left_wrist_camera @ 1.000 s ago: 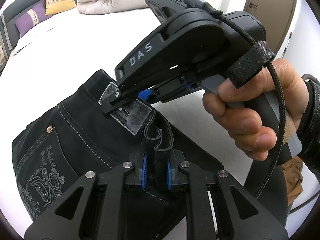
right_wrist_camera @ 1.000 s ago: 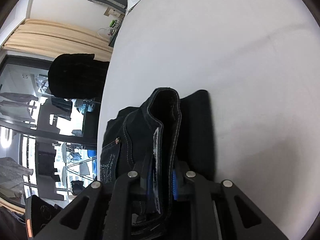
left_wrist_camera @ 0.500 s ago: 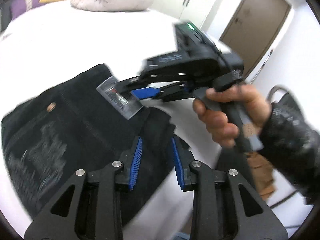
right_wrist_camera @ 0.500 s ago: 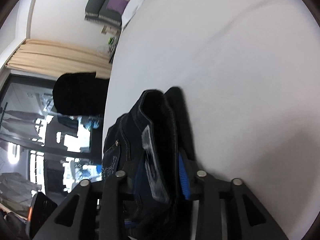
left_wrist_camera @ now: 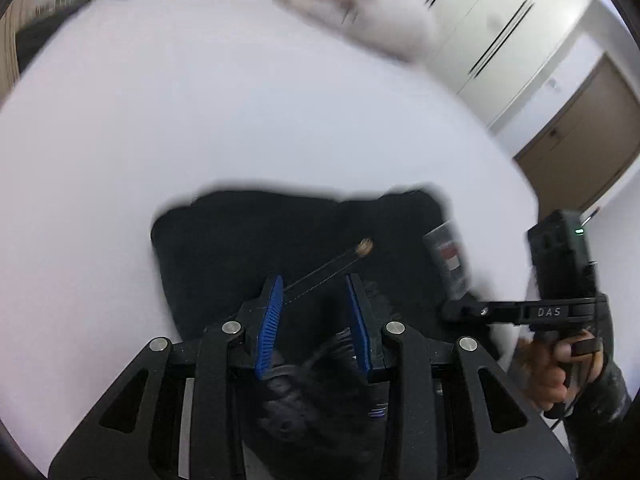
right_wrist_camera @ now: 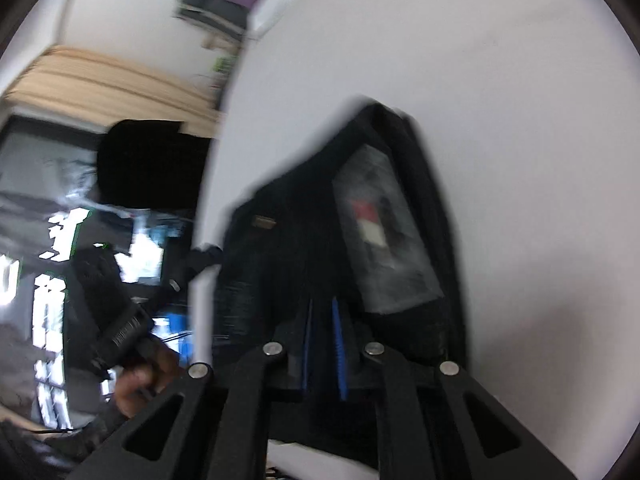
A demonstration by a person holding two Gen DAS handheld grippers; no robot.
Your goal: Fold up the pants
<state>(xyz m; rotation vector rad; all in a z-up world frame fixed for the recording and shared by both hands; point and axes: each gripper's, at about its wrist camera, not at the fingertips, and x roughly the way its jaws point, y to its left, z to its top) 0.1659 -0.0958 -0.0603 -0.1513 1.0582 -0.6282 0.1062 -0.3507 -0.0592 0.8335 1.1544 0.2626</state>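
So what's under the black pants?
The black pants lie on a white bed. It shows all around them, but the part right beneath is covered by the cloth.

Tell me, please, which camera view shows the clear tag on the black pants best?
The right wrist view: the tag fills much of the frame, face-on, with its red and white print visible, though blurred. In the left wrist view it is a small, tilted sliver near the right edge of the pants.

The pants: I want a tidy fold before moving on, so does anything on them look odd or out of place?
Yes. A clear plastic tag lies exposed on top of the folded black pants, near their right edge. Motion blur hides finer creases.
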